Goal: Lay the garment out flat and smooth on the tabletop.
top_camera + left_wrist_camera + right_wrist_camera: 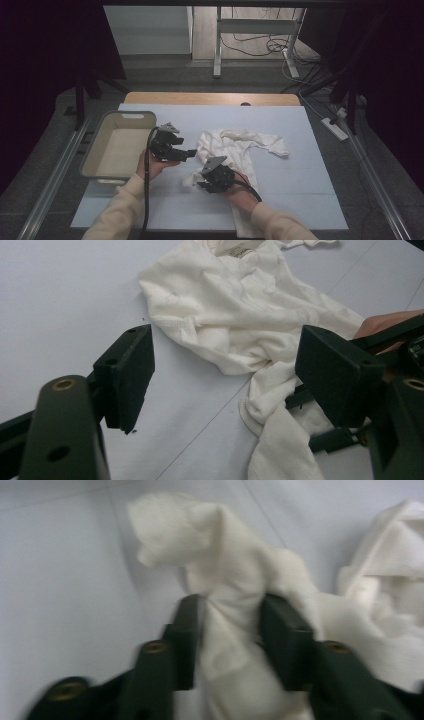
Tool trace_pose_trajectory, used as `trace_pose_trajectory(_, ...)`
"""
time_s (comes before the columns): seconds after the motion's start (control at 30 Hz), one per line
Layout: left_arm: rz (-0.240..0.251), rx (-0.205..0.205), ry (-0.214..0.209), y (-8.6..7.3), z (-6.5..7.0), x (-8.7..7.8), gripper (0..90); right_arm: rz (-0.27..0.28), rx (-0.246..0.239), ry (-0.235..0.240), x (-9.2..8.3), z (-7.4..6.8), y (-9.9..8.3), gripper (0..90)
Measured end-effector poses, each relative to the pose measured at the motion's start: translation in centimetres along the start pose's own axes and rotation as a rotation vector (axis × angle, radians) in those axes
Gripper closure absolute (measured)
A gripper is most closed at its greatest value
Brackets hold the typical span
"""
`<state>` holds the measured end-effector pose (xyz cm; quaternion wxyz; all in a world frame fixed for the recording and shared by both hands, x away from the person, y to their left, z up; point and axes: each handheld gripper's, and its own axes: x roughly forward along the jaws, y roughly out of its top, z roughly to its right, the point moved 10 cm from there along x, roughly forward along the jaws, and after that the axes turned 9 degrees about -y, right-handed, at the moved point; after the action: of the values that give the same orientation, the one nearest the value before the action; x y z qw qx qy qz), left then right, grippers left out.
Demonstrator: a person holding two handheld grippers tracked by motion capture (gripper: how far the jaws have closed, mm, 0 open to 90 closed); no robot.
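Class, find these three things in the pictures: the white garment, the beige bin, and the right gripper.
white garment [235, 142], high view, on its crumpled middle.
beige bin [131, 116], high view, on its far rim.
right gripper [229, 630], right gripper view, midway between its fingertips, cloth bunched there.

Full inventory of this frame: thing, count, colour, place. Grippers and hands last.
garment: 1, white, crumpled mid-table on the mat, one end running to the near edge
bin: 1, beige, left edge of the mat, nothing visible inside
mat: 1, pale blue, covers the table
table: 1, wood, strip visible beyond the mat
power strip: 1, white, on the floor to the right
cables: several, dark, on the floor at the back
left gripper: 1, black, beside the bin, jaws open, nothing between them
right gripper: 1, black, near the mat's front, jaws pinching a fold of the garment
hands: 2, cream sleeves, from the bottom edge
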<state>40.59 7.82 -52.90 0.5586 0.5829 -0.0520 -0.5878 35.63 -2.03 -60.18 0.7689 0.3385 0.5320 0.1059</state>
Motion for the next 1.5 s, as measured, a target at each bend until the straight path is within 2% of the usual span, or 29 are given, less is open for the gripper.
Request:
trace_pose_trajectory(0.13, -0.001, 0.001, 0.0, 0.0, 0.0, 0.0, 24.3, -0.006, -0.017, 0.008, -0.2, -0.1, 0.0, 78.7)
trace_pose_trajectory(0.23, -0.005, 0.001, -0.002, -0.1, 0.0, 0.1, 24.3, -0.003, -0.026, 0.029, -0.8, -0.6, 0.1, 82.0)
trace_pose_trajectory(0.4, -0.007, -0.001, -0.004, -0.2, -0.2, 0.1, 24.3, 0.034, -0.015, 0.122, -3.3, -2.4, 1.0, 82.1)
trace_pose_trajectory(0.53, -0.012, 0.006, -0.001, -0.2, -0.1, 0.1, 24.2, 0.04, 0.001, 0.211, -5.3, -4.1, 0.7, 82.0)
trace_pose_trajectory(0.7, -0.013, 0.009, -0.003, -0.1, 0.0, 0.2, 24.1, 0.034, -0.005, 0.27, -7.2, -5.8, -0.2, 82.1)
trace_pose_trajectory(0.93, -0.013, 0.007, -0.005, -0.1, 0.0, 0.3, 24.1, 0.052, -0.001, 0.336, -9.4, -6.9, -0.7, 82.0)
trace_pose_trajectory(1.0, -0.012, 0.006, -0.005, -0.1, 0.0, 0.2, 24.1, 0.052, -0.003, 0.332, -9.6, -6.9, -1.0, 82.0)
trace_pose_trajectory(1.03, -0.013, 0.006, -0.004, -0.1, 0.0, 0.3, 24.1, 0.044, -0.013, 0.319, -9.5, -6.7, -1.2, 81.8)
trace_pose_trajectory(1.1, -0.015, 0.008, -0.004, -0.1, 0.0, 0.3, 24.1, 0.039, 0.0, 0.286, -9.1, -6.1, -1.6, 79.8)
trace_pose_trajectory(1.2, -0.015, 0.007, -0.004, -0.1, 0.0, 0.3, 24.1, 0.063, 0.055, 0.161, -8.4, -4.2, -1.7, 69.0)
trace_pose_trajectory(1.23, -0.016, 0.007, -0.005, -0.1, 0.0, 0.4, 24.1, 0.073, 0.078, 0.146, -8.3, -3.7, -1.7, 66.4)
trace_pose_trajectory(1.4, -0.017, 0.006, -0.003, -0.2, 0.0, 0.4, 24.0, 0.109, 0.1, 0.139, -9.2, -3.1, -1.2, 62.8)
trace_pose_trajectory(1.5, -0.015, 0.01, -0.003, -0.1, 0.1, 0.3, 24.0, 0.153, 0.09, 0.18, -10.7, -4.1, -0.1, 60.7)
